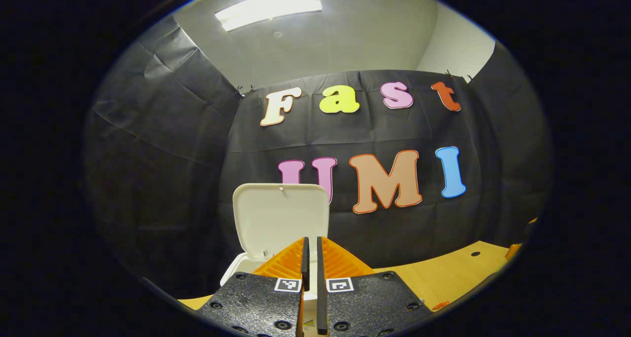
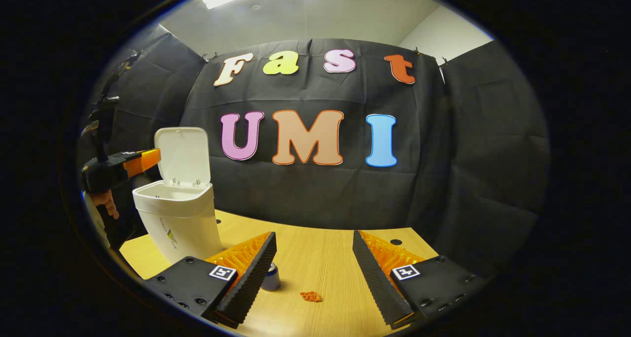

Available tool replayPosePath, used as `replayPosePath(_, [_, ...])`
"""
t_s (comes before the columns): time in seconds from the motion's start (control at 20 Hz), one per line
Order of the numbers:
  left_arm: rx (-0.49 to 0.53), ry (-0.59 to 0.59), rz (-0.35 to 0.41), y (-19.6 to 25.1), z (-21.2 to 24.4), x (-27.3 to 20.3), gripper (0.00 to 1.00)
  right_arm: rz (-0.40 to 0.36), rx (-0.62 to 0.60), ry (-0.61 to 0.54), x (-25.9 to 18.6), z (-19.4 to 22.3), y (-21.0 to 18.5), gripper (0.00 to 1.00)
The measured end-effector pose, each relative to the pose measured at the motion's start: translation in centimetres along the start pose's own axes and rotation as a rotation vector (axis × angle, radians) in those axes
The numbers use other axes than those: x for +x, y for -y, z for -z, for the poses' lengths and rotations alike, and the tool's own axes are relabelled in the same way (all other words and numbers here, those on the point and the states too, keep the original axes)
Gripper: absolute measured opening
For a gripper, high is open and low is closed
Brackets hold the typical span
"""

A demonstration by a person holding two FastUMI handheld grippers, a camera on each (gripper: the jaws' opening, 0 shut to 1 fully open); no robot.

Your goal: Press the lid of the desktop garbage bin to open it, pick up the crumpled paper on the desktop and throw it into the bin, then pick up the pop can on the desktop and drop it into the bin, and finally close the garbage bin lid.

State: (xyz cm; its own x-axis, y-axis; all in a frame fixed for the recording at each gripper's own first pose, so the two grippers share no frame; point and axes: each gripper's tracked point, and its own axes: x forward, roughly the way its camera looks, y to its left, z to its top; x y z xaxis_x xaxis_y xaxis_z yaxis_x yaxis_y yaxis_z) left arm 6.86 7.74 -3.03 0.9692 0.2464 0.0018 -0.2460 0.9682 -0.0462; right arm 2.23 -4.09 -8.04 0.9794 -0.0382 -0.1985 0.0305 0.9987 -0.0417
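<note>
Right gripper view: right claw point(image 2: 314, 265) wide | white bin point(image 2: 180, 221) lid point(image 2: 182, 154) upright; crumpled paper point(image 2: 310, 296) orange | left claw point(image 1: 311, 258) narrow

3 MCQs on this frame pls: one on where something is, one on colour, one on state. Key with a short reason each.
1. Where does the small crumpled orange paper lie?
A. Inside the bin
B. On the wooden desktop, ahead of the right gripper
C. Between the left gripper's fingers

2. What colour is the plastic desktop garbage bin?
A. White
B. Blue
C. Green

3. How does the bin's hinged lid stand?
A. Shut flat
B. Taken off and lying on the desktop
C. Raised upright, bin open

Key:
1 B: the right gripper view shows the paper on the bare wood, near the small pop can.
2 A: body and lid are white in both views.
3 C: the lid stands up behind the open rim; the left gripper, shut, is just in front of it.
</note>
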Motion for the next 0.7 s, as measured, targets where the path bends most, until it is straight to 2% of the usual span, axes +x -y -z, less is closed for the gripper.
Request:
replayPosePath(0.15, [-0.026,-0.037,0.035,1.6,1.2,-1.4,0.05,-0.017,-0.014,-0.046,1.2,2.3,0.2,0.98])
replayPosePath(0.35, [0.001,-0.077,0.059,2.6,2.4,-2.9,0.08,-0.051,-0.046,-0.131,3.7,6.2,0.3,0.99])
replayPosePath(0.45, [0.012,-0.069,0.077,3.1,2.2,-3.6,0.14,-0.08,-0.04,-0.193,4.8,8.8,0.0,0.99])
replayPosePath(0.5, [0.022,-0.065,0.089,3.4,2.1,-3.9,0.19,-0.095,-0.03,-0.217,5.3,9.7,-0.3,1.0])
replayPosePath(0.7, [0.08,-0.054,0.122,4.0,2.1,-4.2,0.71,-0.133,0.012,-0.323,7.1,13.4,-0.9,0.95])
